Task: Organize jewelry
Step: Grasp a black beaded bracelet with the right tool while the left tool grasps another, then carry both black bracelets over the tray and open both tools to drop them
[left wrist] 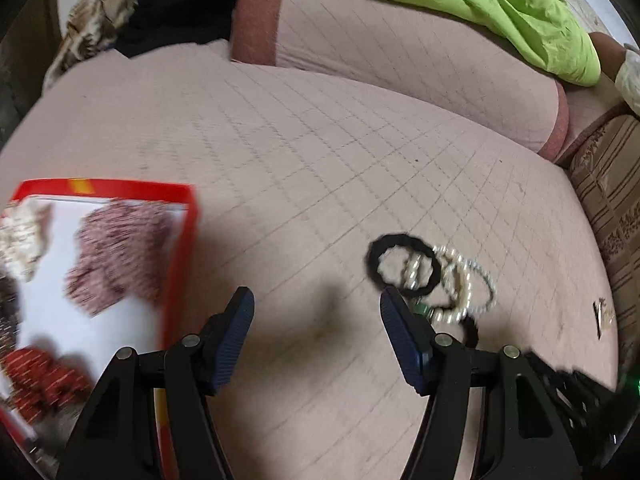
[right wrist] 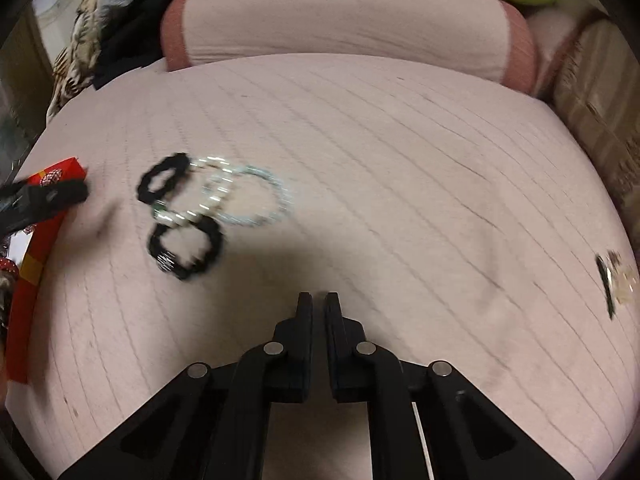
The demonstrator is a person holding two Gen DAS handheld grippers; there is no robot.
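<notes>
A pile of jewelry lies on a pink quilted bed: a black scrunchie (left wrist: pixel 402 264), pearl bead bracelets (left wrist: pixel 460 284) and a second black band (right wrist: pixel 186 246). In the right wrist view the pile sits left of centre, with a pale bead ring (right wrist: pixel 256 196). A red-rimmed box (left wrist: pixel 100 272) holding fuzzy pink and red items lies at the left. My left gripper (left wrist: pixel 316 300) is open and empty, between box and pile, its right finger (left wrist: pixel 400 320) just in front of the pile. My right gripper (right wrist: pixel 319 300) is shut and empty, above bare bed.
A small hair clip (right wrist: pixel 614 280) lies at the bed's right edge; it also shows in the left wrist view (left wrist: pixel 602 314). A pink bolster pillow (right wrist: pixel 344 20) and green cloth (left wrist: pixel 500 12) lie at the back. A striped cushion (left wrist: pixel 608 200) is at the right.
</notes>
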